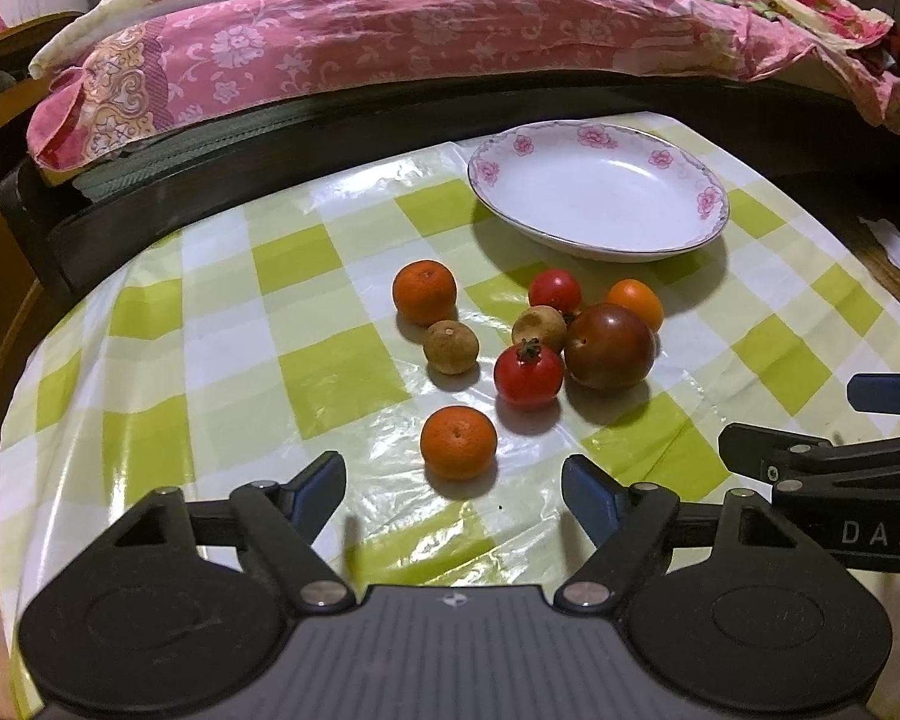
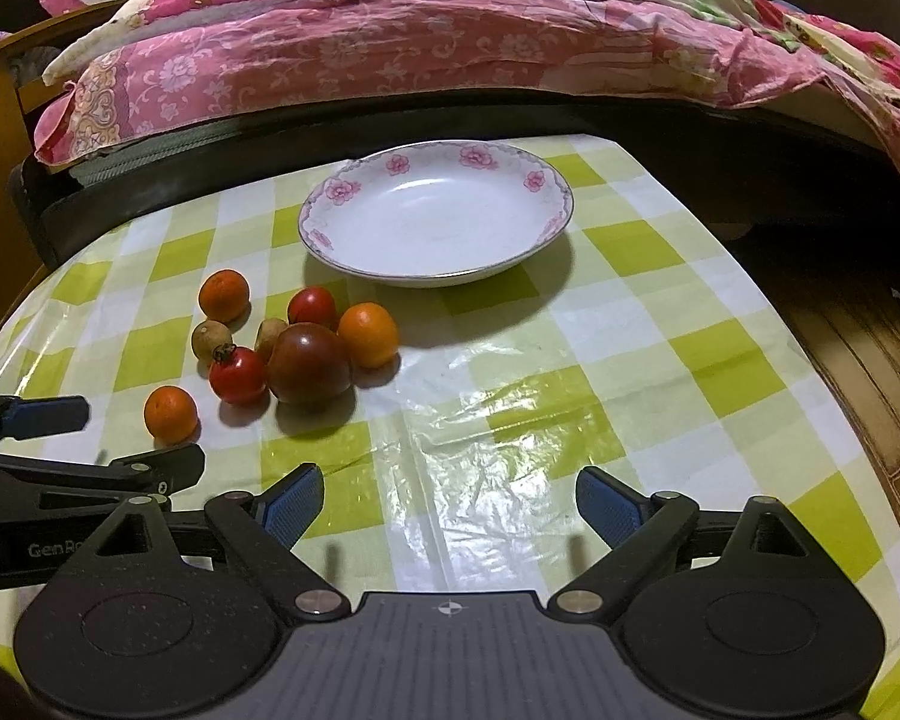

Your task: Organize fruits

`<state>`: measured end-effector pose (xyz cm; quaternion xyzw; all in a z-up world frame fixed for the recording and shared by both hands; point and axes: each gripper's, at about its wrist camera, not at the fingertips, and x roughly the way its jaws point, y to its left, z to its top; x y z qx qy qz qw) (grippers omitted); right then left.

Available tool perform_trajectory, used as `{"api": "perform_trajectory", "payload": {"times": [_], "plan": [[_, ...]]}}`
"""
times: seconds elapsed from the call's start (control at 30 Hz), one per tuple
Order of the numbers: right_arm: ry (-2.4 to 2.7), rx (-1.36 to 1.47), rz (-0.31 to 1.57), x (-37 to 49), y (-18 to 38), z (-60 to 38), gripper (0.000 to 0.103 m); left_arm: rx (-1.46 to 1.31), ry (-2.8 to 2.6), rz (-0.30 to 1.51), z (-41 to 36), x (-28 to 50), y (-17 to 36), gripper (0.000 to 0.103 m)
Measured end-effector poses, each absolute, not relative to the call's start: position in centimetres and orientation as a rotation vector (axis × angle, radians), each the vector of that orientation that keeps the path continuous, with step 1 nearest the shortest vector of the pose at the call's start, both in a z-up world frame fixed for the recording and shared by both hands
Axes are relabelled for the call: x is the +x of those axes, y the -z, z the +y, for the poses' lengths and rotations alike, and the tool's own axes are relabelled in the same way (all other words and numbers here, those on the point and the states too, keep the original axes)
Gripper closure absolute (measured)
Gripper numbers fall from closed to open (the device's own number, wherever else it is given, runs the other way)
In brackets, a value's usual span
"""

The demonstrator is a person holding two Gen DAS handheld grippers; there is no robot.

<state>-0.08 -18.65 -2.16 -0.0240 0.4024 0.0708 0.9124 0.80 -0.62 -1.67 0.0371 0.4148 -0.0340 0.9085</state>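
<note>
1. Nearest in the left wrist view, the left gripper [image 1: 453, 495] hangs over the checked tablecloth [image 1: 222, 324] with its jaws spread wide and nothing between them. The nearest mandarin [image 1: 458, 441] lies just ahead of the gap, not touched.
2. In the right wrist view, the right gripper [image 2: 450, 501] is likewise wide apart and empty, with only glossy cloth in front of it. The fruit sits off to its left.
3. Each view catches the other tool side-on at its edge: the right one at the right edge of the left view, the left one at the left edge of the right view. Both are cut off by the frame.
4. Mid-table is the fruit cluster. A red tomato with a stem [image 1: 528, 375] touches the large dark tomato [image 1: 609, 346]. A brown longan [image 1: 450, 348] lies apart from these, just in front of a second mandarin [image 1: 424, 292].
5. The left view shows a second longan [image 1: 538, 327] plainly; in the right view it [image 2: 270, 336] is half hidden behind the dark tomato. A small red tomato [image 1: 555, 290] and a paler orange fruit [image 1: 636, 300] are partly hidden behind the cluster.
6. Farther back stands the floral-rimmed plate [image 1: 678, 162], holding no fruit.
7. Beyond the table edge lies a pink floral quilt [image 1: 330, 42] on a dark bed frame. Only the right view shows much of the wooden floor [image 2: 858, 360] to the right.
</note>
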Motion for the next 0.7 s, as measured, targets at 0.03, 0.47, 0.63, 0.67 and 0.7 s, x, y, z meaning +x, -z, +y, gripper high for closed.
{"api": "perform_trajectory", "payload": {"times": [0.03,0.47,0.63,0.67,0.7], "plan": [[-0.148,-0.051,0.829,0.0,2.2,-18.6,0.015,0.082,0.070,0.854,-0.7,0.9,1.7,0.017],[-0.212,-0.058,0.805,2.2,2.4,-18.4,0.019,0.091,0.099,0.881,-0.8,2.4,2.9,0.038],[-0.279,-0.041,0.808,3.5,2.5,-17.8,0.026,0.044,0.116,0.888,-0.3,2.9,2.8,0.050],[-0.296,-0.043,0.808,3.6,2.5,-17.5,0.029,0.048,0.117,0.888,-0.3,2.9,2.8,0.052],[-0.312,-0.046,0.808,3.8,2.5,-17.3,0.030,0.049,0.120,0.887,-0.2,3.0,2.8,0.054]]}}
